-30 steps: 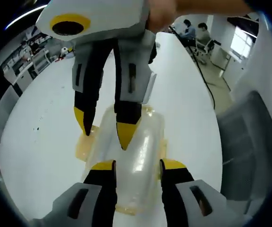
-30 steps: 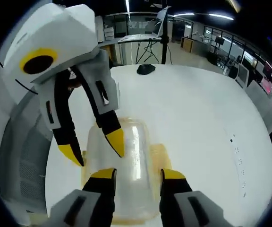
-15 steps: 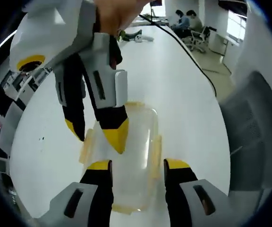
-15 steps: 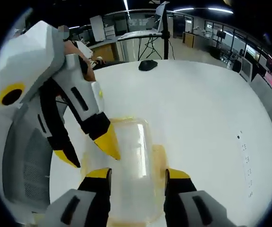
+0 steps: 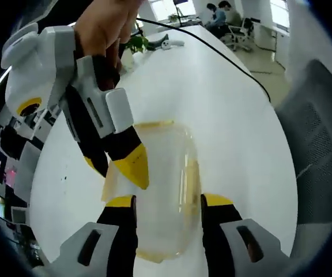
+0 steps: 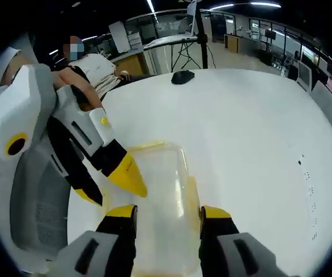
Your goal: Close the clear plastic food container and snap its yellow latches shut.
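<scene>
The clear plastic container (image 5: 163,167) lies flat on the white table (image 5: 223,104) with its lid on. Yellow latches (image 5: 192,182) run along its edges. My left gripper (image 5: 167,202) stands open, its jaws either side of the container's near end. My right gripper (image 5: 114,167) reaches in from the upper left, open, one yellow fingertip (image 5: 135,171) over the container's left edge. In the right gripper view the container (image 6: 160,190) lies between the open jaws of my right gripper (image 6: 167,212). There my left gripper (image 6: 108,187) comes in from the left, open, its fingertip (image 6: 129,178) by the lid's edge.
A grey chair (image 5: 321,144) stands beside the table, also seen as a grey chair (image 6: 36,213) in the right gripper view. A black cable (image 5: 223,57) crosses the table. A black mouse (image 6: 183,77) lies far off. A person (image 6: 100,64) leans on the table's far edge.
Both views have tilted. In each view the other gripper has swung from above the lid's middle toward the container's left edge. The container has stayed put.
</scene>
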Available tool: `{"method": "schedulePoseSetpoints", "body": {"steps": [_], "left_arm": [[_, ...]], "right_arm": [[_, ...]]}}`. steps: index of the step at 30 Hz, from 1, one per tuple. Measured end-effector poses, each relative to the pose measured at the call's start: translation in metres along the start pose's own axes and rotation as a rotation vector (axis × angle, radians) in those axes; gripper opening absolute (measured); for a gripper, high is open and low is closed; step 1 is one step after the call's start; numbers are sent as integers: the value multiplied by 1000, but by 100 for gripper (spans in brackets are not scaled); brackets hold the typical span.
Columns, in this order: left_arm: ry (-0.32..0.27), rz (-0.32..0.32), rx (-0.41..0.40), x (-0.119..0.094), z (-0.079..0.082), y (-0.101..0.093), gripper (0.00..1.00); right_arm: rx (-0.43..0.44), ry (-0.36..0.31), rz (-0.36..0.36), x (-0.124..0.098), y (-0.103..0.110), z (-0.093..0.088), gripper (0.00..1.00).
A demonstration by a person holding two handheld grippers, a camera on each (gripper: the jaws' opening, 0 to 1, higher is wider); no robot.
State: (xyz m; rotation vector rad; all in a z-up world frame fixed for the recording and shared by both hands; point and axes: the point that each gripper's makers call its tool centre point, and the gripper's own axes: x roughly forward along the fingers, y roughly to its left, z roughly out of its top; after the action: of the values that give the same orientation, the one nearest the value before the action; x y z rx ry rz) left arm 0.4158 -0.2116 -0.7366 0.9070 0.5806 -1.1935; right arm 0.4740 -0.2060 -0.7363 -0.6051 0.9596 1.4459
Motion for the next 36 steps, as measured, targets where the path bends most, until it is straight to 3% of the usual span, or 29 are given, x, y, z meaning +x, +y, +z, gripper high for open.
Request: {"method": "schedulePoseSetpoints", "body": {"steps": [8,17,18,19,20,21,23,31,36], "left_arm": [[-4,37,31,1,-1,0,41],[8,61,2,3,-2,3,35],[-55,4,26,5,8,-6,35],[-21,51,9,-16,-2,2,34],[-19,51,2,-25,-3,5,34],[-23,41,19,0,-1,-1,34],[-32,54,11,5,-3,0,34],[-20,88,20,5,-1,2,34],[-16,94,20,5,-1,2,34]], "right_arm": [[13,40,23,3,3,0,41],[-3,114,69,6,5,-1,38],[15,160,64,5,4,-5,37],[14,148,80,8,2,-2,37],[20,147,91,9,1,-2,36],[26,156,116,9,3,-6,35],[52,135,119,9,-1,-5,32],[59,160,130,9,2,-3,32],[57,133,110,7,3,-3,33]]}}
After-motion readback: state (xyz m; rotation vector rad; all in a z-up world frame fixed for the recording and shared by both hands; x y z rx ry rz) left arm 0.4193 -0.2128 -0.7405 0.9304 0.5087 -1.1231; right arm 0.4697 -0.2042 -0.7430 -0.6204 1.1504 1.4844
